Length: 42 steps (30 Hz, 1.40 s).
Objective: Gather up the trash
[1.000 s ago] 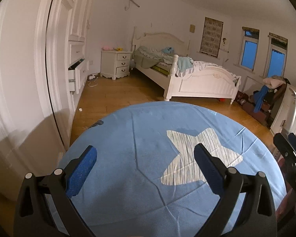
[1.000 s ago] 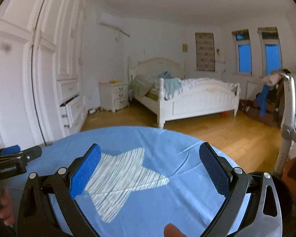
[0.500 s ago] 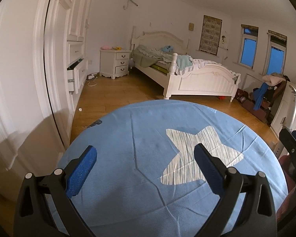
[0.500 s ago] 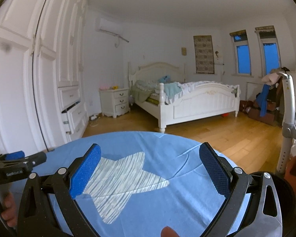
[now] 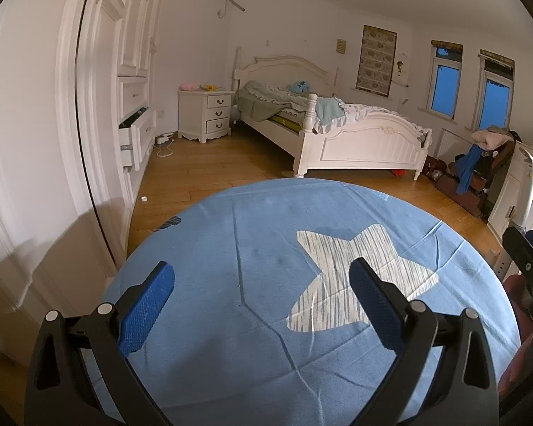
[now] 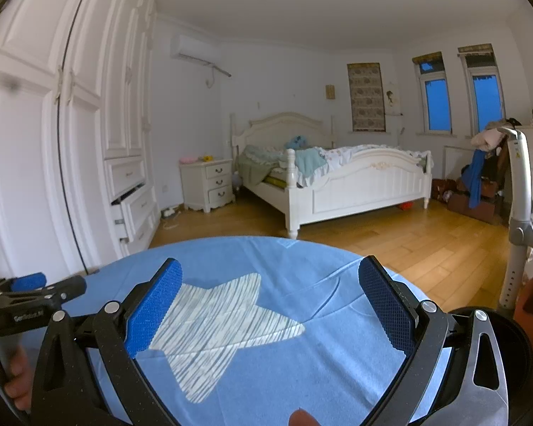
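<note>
My left gripper (image 5: 261,293) and right gripper (image 6: 270,301) both gape wide, pinching nothing, above the blue star cloth (image 5: 266,234). One small white scrap (image 5: 144,198) lies on the wooden floor (image 5: 202,174) at ten o'clock.

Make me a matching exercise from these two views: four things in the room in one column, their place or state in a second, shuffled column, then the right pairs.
1. left gripper
2. wardrobe drawer
3. small white cap
4. star patch

A. on the wooden floor by the wardrobe
B. on the blue cloth
C. pulled out
D. open, holding nothing

Pairs: 1-D, 2-C, 3-A, 4-B
</note>
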Each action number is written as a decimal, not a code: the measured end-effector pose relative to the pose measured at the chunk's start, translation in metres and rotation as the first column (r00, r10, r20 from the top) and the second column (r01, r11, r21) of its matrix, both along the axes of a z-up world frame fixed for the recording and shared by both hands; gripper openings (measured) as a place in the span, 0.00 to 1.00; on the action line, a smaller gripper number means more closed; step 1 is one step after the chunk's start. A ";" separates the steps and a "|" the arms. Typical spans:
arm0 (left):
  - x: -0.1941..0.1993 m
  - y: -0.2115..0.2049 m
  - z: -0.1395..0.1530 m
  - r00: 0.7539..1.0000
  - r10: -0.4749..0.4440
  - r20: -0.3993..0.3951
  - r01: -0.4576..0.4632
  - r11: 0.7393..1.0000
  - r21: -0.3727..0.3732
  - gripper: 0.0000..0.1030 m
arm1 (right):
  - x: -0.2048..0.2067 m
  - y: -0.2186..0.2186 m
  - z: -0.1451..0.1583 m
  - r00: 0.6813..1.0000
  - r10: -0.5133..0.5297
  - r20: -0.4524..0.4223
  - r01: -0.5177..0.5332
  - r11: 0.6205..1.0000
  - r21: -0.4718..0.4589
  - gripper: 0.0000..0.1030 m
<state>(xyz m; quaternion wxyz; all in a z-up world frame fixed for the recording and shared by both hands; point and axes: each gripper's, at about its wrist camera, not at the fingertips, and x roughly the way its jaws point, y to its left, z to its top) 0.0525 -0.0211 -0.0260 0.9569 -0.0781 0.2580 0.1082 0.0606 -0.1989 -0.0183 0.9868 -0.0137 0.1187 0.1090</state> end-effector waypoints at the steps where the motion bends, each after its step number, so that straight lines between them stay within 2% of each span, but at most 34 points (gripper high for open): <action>1: 0.000 -0.001 0.000 1.000 -0.001 -0.001 0.001 1.000 0.001 0.95 | 0.000 0.000 0.000 1.000 0.000 0.000 0.000 1.000 0.000 0.95; 42: 0.002 0.001 0.000 0.999 -0.040 0.014 0.039 0.999 0.015 0.95 | -0.001 -0.004 0.000 1.000 0.000 -0.007 0.000 1.000 0.006 0.95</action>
